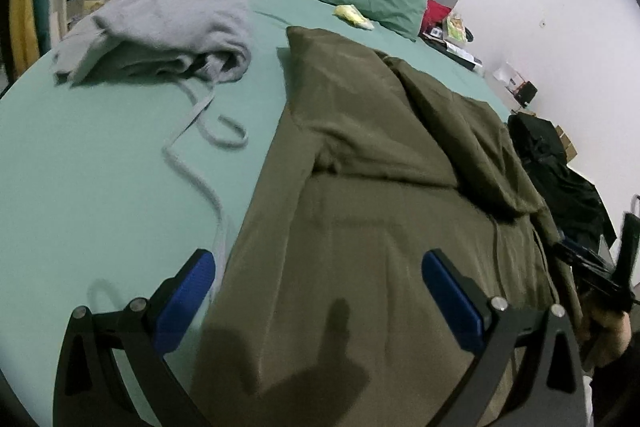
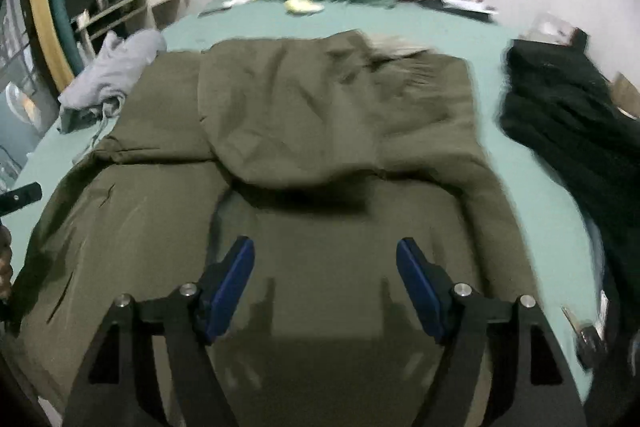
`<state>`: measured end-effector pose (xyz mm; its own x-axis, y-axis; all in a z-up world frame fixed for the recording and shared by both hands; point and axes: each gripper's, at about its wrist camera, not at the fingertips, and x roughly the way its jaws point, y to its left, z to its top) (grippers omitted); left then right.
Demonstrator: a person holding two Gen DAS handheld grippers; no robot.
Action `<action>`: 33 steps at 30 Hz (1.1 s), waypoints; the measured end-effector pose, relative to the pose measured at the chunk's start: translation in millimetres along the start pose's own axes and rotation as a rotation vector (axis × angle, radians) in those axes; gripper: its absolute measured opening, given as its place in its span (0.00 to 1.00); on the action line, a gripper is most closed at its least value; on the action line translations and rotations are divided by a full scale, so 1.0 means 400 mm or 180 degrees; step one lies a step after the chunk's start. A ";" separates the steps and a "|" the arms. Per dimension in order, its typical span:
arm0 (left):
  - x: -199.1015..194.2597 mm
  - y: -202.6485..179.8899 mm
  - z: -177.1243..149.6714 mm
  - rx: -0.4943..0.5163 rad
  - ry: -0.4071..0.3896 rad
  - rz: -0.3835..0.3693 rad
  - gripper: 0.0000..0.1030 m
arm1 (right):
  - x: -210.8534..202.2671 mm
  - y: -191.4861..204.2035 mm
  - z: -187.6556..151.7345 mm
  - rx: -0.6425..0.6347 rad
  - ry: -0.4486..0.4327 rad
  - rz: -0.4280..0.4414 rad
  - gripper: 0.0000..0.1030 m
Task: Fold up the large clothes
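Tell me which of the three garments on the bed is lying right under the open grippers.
The olive-green garment, spread across the middle of the bed. The grey one is bunched off to its left, the black one to its right.

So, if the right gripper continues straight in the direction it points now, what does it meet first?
Most likely the olive garment spread on the bed. The right gripper is open, holds nothing, and points down at the cloth just before its folded-over upper part. Depth is unclear, but nothing else shows between.
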<state>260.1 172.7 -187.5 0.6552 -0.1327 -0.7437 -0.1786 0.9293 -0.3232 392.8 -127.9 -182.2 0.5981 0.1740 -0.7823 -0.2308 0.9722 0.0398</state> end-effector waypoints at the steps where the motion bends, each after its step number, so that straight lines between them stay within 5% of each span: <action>1: -0.018 0.000 -0.027 -0.0004 -0.0009 0.0045 1.00 | -0.031 -0.034 -0.031 0.0096 -0.0029 -0.0052 0.69; 7: -0.129 0.035 -0.160 -0.0166 -0.0144 0.0263 1.00 | -0.169 -0.259 -0.232 0.0859 -0.0090 -0.0297 0.69; 12: -0.157 0.096 -0.275 -0.0419 0.0102 0.0413 1.00 | -0.234 -0.346 -0.386 0.1039 0.0018 -0.0527 0.70; 15: -0.151 0.091 -0.325 -0.0342 0.0388 0.0512 1.00 | -0.208 -0.386 -0.461 0.1237 0.0324 -0.0291 0.70; 18: -0.165 0.076 -0.350 -0.0220 0.0489 0.0568 1.00 | -0.215 -0.381 -0.489 0.1189 0.0210 -0.0225 0.69; 20: -0.168 0.093 -0.367 -0.0318 0.0596 0.0622 0.99 | -0.218 -0.357 -0.494 0.1059 0.0238 -0.0208 0.48; 25: -0.163 0.055 -0.396 0.0100 0.0669 0.0822 0.99 | -0.238 -0.290 -0.506 0.0705 0.0278 -0.0223 0.23; 26: -0.161 0.048 -0.400 0.0157 0.0673 0.0853 0.97 | -0.244 -0.298 -0.511 0.0772 0.0241 -0.0142 0.06; 28: -0.163 0.036 -0.406 0.0211 0.0694 0.0856 0.83 | -0.256 -0.303 -0.516 0.0838 0.0179 -0.0040 0.05; 32: -0.207 -0.016 -0.414 0.0466 0.0621 0.0823 0.15 | -0.291 -0.273 -0.518 0.0736 -0.0034 0.0107 0.05; 33: -0.221 -0.029 -0.419 0.0530 0.0616 0.0785 0.11 | -0.303 -0.275 -0.520 0.0816 -0.0086 0.0207 0.04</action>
<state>81.4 115.9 -216.0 0.4532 0.0548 -0.8897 -0.1815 0.9829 -0.0319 186.0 -288.5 -221.2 0.6096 0.2381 -0.7561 -0.0695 0.9662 0.2482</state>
